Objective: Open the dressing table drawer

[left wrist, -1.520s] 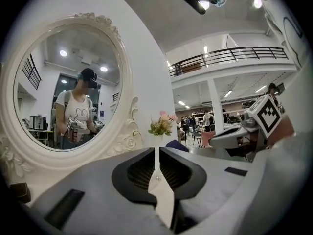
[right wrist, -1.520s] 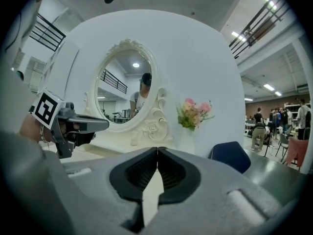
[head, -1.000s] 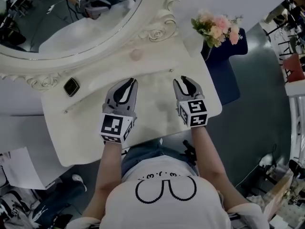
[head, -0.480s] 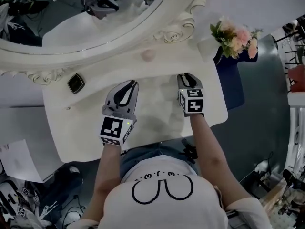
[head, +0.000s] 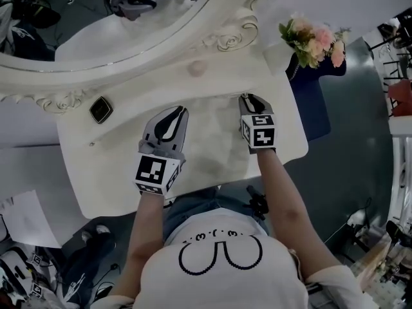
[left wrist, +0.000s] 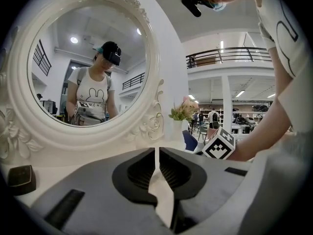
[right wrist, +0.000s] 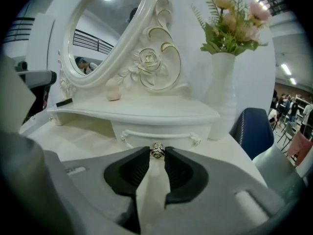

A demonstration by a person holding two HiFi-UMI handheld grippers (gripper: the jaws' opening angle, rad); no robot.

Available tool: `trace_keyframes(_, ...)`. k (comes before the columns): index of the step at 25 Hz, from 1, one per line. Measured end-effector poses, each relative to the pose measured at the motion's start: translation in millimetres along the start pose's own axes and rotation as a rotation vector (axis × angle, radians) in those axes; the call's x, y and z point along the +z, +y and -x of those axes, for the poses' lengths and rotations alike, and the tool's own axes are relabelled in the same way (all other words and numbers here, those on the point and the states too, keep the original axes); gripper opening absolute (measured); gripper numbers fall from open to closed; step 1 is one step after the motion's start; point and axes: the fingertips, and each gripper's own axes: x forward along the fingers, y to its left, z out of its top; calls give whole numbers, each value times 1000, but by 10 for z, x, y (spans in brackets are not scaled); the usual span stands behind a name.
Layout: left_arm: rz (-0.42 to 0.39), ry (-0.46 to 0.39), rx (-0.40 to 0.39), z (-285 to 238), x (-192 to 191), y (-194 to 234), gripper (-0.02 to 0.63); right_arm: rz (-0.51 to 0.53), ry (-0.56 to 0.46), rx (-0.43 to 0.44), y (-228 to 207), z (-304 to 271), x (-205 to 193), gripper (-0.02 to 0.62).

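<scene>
The white dressing table carries a raised shelf with a small drawer under it. The drawer's little metal knob sits right between the tips of my right gripper, whose jaws are closing and touch it on both sides. In the head view my right gripper points at the shelf's front edge, and the knob is hidden there. My left gripper hovers over the table top to the left, shut with nothing in it.
A large oval mirror rises behind the shelf. On the shelf lie a pink ball and a small black box. A white vase of flowers stands at the right, a blue chair beyond it.
My right gripper has dropped and moved forward to the drawer front, and its jaws have narrowed around the knob. The left gripper has stayed in place.
</scene>
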Motion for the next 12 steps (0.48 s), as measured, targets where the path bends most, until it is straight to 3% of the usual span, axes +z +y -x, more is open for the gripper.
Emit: trace_keyframes(12,-6,-8,-14,184,-22,-238,25,-7,11,-5,51,300,-255,92)
